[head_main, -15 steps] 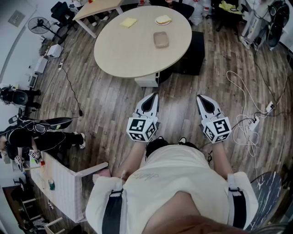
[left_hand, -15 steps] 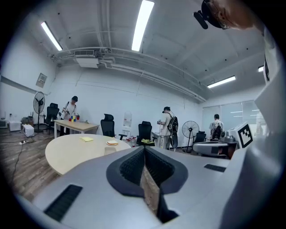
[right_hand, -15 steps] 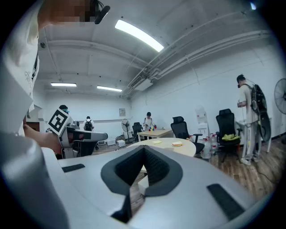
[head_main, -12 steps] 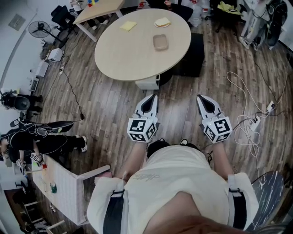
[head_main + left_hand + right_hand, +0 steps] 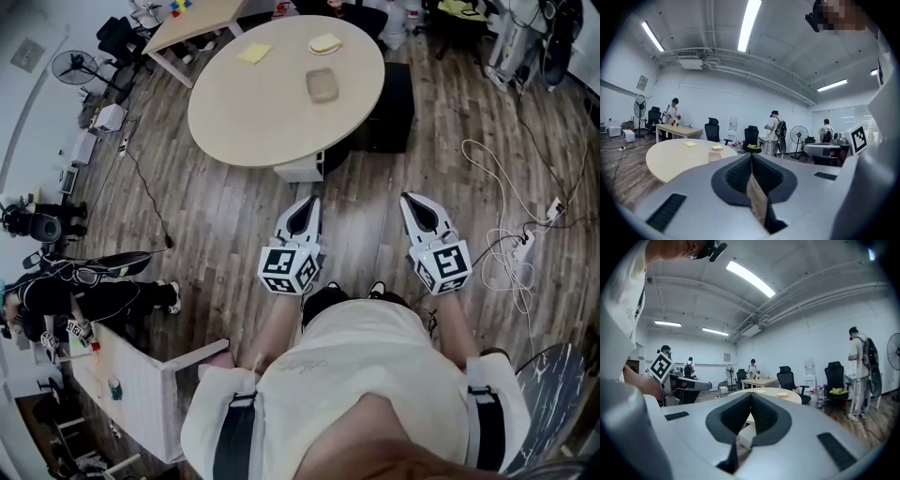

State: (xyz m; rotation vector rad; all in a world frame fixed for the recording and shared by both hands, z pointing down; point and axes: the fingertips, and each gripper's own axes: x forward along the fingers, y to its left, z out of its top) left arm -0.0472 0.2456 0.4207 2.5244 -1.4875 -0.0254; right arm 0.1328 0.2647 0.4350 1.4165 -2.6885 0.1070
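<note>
Head view: left gripper (image 5: 310,202), right gripper (image 5: 411,201) pinched shut, empty; round table (image 5: 246,105) ahead, cables (image 5: 494,265) rightward.

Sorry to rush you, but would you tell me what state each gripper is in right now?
The left gripper is shut, jaws together, holding nothing.
The right gripper is shut, jaws together, holding nothing.

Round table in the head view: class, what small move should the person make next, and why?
Probably a step forward toward the round table. Both the left gripper and the right gripper are shut and empty over the wooden floor, and the clear container on the table lies well ahead of them, seemingly out of reach.
</note>
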